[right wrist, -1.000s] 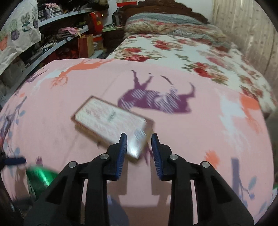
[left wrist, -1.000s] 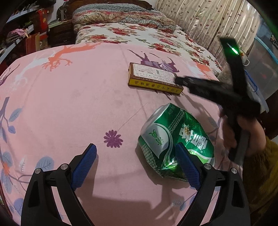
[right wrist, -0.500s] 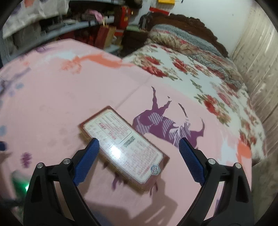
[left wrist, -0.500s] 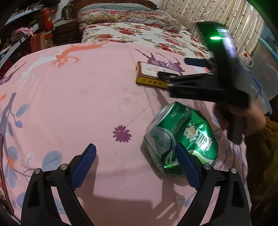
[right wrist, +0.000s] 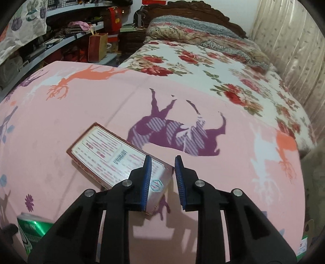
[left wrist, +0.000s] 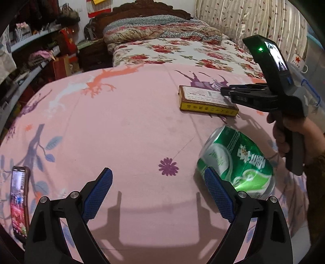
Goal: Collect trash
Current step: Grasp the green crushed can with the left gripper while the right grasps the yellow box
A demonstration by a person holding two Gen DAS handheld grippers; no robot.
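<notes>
Working over a pink blanket [left wrist: 130, 126] w/ soft, matte nap, printed w/ orange and purple deer silhouettes, blue leaves and a small purple flower [left wrist: 168, 167]. Sitting beyond it: a bed w/ white-and-red floral cover [left wrist: 178, 50], patterned quilt heaped at a dark carved wooden headboard [left wrist: 142, 8]. Running along the right: pale striped curtains [left wrist: 243, 22]; along the left: cluttered shelves [right wrist: 67, 38] w/ a brown paper bag [right wrist: 97, 46] beside them. Lying flat at the blanket's left edge: a phone [left wrist: 19, 201], screen lit, glossy. Lying on its side at the near right of the blanket: crushed green can [left wrist: 235, 162], shiny dented metal w/ white lettering, just beside the left gripper's right finger, apparently outside the gap. Resting flat further back, toward the right: slim rectangular carton [left wrist: 207, 100], yellow side edge, white printed label on top, glossy in right wrist view. Hovering low over bare blanket: left gripper [left wrist: 158, 195], jaws spread wide, blue textured pads [left wrist: 97, 195], holding nothing. Hanging over the carton's near corner: right gripper [right wrist: 162, 178], black plastic, green light glowing on its body, jaws drawn close w/ a narrow gap showing, corner of the carton visible between and below the pads; contact w/ carton not clear, so can't tell if pinching.
</notes>
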